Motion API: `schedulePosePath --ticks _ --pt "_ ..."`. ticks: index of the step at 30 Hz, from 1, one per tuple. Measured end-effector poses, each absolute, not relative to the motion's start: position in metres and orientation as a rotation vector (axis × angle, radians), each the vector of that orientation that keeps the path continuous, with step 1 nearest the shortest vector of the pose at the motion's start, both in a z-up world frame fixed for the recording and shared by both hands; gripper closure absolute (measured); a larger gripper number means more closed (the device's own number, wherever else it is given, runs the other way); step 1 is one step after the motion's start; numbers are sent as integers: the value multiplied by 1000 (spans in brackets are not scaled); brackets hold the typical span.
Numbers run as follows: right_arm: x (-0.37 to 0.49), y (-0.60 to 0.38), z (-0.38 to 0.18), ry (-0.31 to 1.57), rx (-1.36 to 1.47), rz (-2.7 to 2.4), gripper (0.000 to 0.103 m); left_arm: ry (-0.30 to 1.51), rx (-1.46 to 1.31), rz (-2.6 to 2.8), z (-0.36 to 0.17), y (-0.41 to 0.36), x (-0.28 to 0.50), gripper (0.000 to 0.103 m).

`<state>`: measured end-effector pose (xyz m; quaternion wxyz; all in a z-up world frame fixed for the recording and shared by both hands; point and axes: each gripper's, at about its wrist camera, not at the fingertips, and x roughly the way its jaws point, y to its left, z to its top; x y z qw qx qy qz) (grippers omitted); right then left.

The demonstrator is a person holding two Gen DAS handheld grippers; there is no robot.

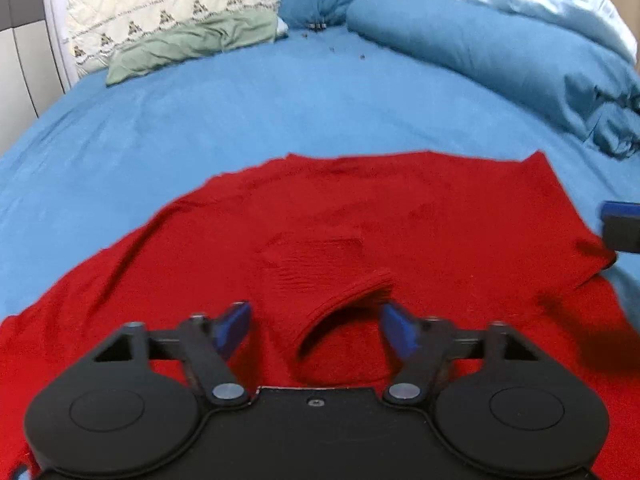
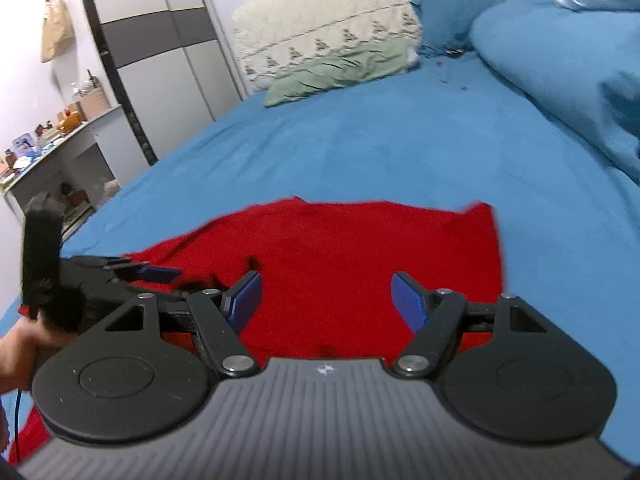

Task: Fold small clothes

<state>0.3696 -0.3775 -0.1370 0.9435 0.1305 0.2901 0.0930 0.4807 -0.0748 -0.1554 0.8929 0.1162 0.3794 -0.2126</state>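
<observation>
A red garment (image 1: 360,216) lies spread across the lower half of both wrist views on a blue bedsheet (image 1: 280,112), with folding, by the look of it, barely begun. At the lower left of the left wrist view the cloth runs out flat toward the frame edge; nearer the centre a ribbed, curved opening, probably the neckline, stands slightly raised from the fabric. The left gripper (image 1: 315,330) hovers just over that opening with its blue-padded fingers (image 1: 236,328) spread wide and nothing between them. At the right edge of that view a corner of the garment bunches beside the tip of the other tool. In the right wrist view the right gripper (image 2: 326,300) is likewise splayed and empty above the red cloth, whose far edge (image 2: 400,206) lies fairly straight. No crease or stacked layer is plain to see, so the folds appear still to be made. The garment looks like a soft, slightly nubbly knit, matte and limp; the sheet is smooth woven cotton. Behind, upper left to right: a quilted cream headboard (image 1: 160,4), a rumpled green cloth (image 1: 192,44), blue pillows (image 1: 460,40).
</observation>
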Motion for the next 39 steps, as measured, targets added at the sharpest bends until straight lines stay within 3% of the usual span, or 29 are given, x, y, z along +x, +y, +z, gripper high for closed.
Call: schedulePosePath --ticks 4,7,13,16,18,25,27,29,30,39 --pt "361 -392 -151 609 266 157 16 794 184 -428 -161 -71 492 48" --pt "359 -397 -158 613 271 111 16 819 -31 -365 -160 -47 503 59" --pt "354 -400 -170 627 238 28 16 826 -226 -305 -174 -2 502 60" --pt "355 -399 -173 644 244 13 13 814 -193 -325 -174 -4 495 60" --pt "356 -397 -175 649 229 -8 5 805 -154 -351 -172 -10 490 60" --pt "364 -386 -177 673 203 -3 5 803 -113 -389 -171 -12 486 60" --pt "365 -384 -178 677 198 2 5 800 -106 -385 -172 -10 487 67" --pt "367 -382 -179 685 187 0 5 797 -96 -377 -171 -9 487 95" --pt "368 -380 -180 690 179 -1 5 800 -98 -374 -171 -9 487 98" --pt "384 -371 -187 723 90 -115 5 610 -175 -265 -125 19 480 99"
